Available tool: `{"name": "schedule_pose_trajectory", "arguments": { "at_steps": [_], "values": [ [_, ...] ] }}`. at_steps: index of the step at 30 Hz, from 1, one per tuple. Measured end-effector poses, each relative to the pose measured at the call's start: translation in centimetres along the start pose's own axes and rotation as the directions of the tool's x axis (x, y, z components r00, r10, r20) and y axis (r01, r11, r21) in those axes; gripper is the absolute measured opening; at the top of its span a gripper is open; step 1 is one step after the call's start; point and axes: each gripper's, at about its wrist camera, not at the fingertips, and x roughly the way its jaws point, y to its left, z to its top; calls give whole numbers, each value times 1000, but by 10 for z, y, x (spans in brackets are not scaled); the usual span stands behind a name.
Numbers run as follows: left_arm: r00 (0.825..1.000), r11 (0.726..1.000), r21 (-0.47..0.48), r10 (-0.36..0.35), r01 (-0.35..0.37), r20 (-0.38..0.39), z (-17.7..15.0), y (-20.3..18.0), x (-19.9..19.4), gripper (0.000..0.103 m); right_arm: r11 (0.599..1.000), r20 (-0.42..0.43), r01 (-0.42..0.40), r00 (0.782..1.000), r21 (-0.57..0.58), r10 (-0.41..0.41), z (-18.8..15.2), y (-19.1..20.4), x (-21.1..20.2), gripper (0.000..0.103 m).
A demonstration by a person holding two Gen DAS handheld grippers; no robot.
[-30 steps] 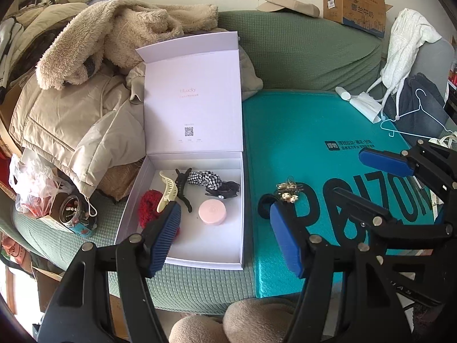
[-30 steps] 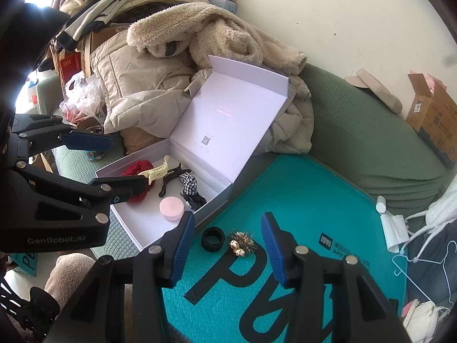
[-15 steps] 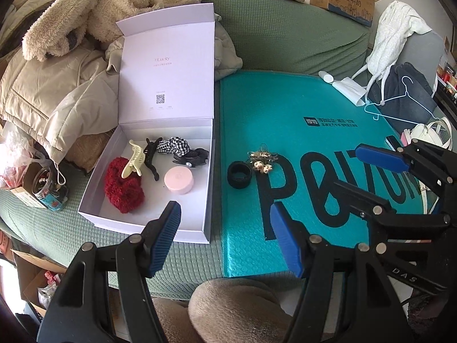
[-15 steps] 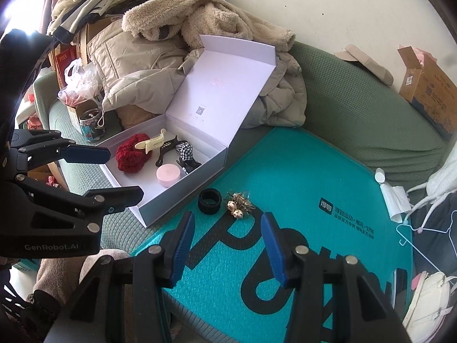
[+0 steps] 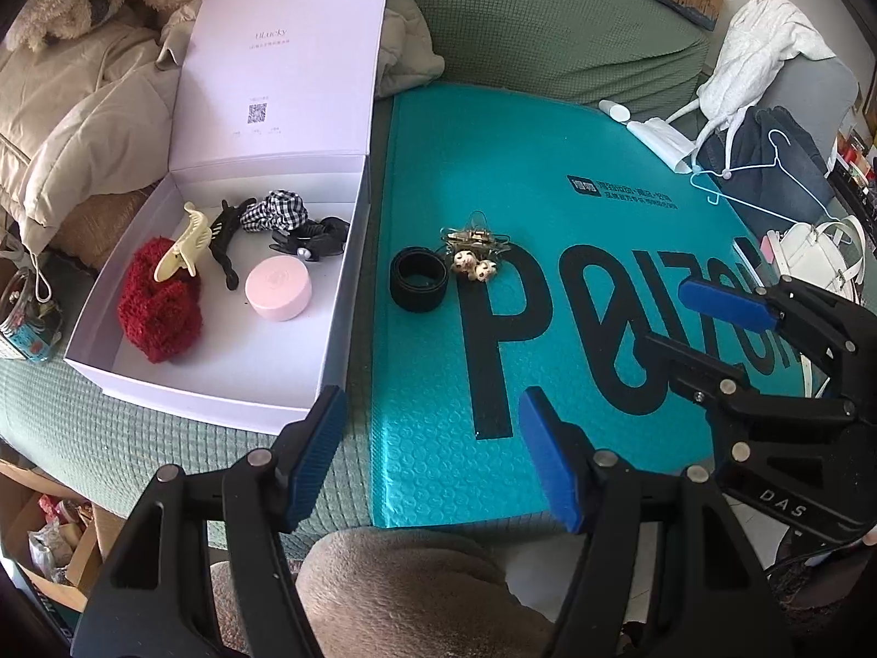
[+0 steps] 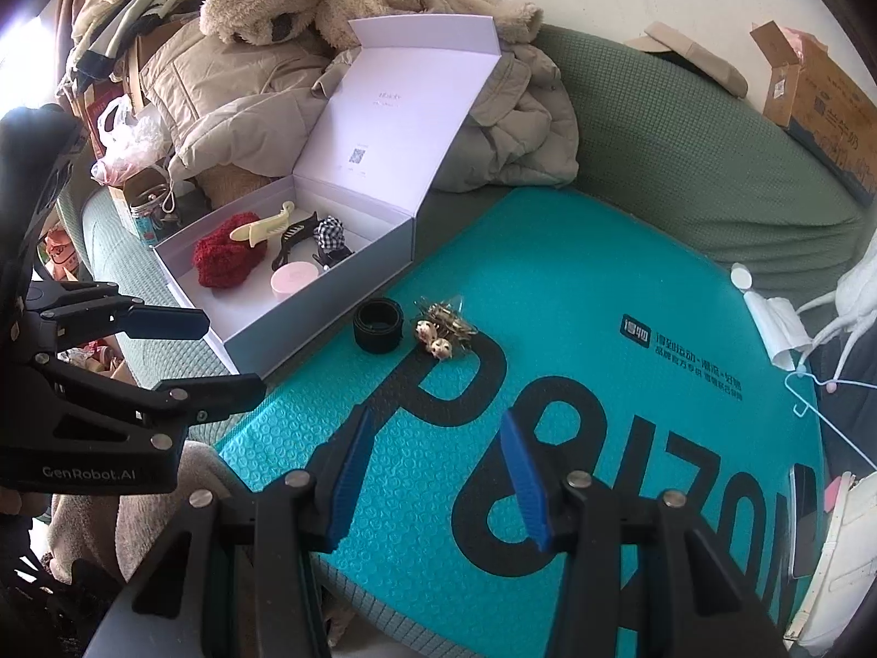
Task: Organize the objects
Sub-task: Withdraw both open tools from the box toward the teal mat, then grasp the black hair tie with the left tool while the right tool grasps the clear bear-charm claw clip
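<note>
Both tongs, left (image 5: 433, 455) and right (image 6: 436, 469), apart, empty; lowered nearer teal mailer (image 5: 548, 164).

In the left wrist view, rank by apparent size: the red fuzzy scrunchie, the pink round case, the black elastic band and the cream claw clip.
1. red fuzzy scrunchie, clearly largest.
2. pink round case, black elastic band and cream claw clip: too alike to rank; the clip is longer but thinner.
</note>
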Motion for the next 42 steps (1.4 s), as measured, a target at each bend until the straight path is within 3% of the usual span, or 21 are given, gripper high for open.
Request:
{"name": "schedule_pose_trajectory", "arguments": {
  "at_steps": [17, 27, 30, 33, 42],
  "values": [
    [1000, 1000, 25, -13, 13, 5, 33, -6, 74, 63, 997, -62, -23, 998, 69, 27, -2, -43, 65, 49],
    [1000, 999, 39, -19, 20, -13, 52, -10, 118, 54, 998, -62, -29, 998, 64, 33, 9, -56, 96, 49],
    [1000, 999, 51, -4, 4, 5, 55, -11, 124, 51, 998, -52, -54, 997, 35, 55, 14, -56, 104, 49],
    [1000, 999, 46, 0, -1, 22, 60, -8, 126, 39, 993, -40, -117, 992, 24, 118, 20, -57, 112, 49],
    [998, 997, 64, -54, 52, 31, 65, -5, 124, 38, 979, -44, -191, 981, -71, 188, 47, -47, 140, 49]
  ]
}}
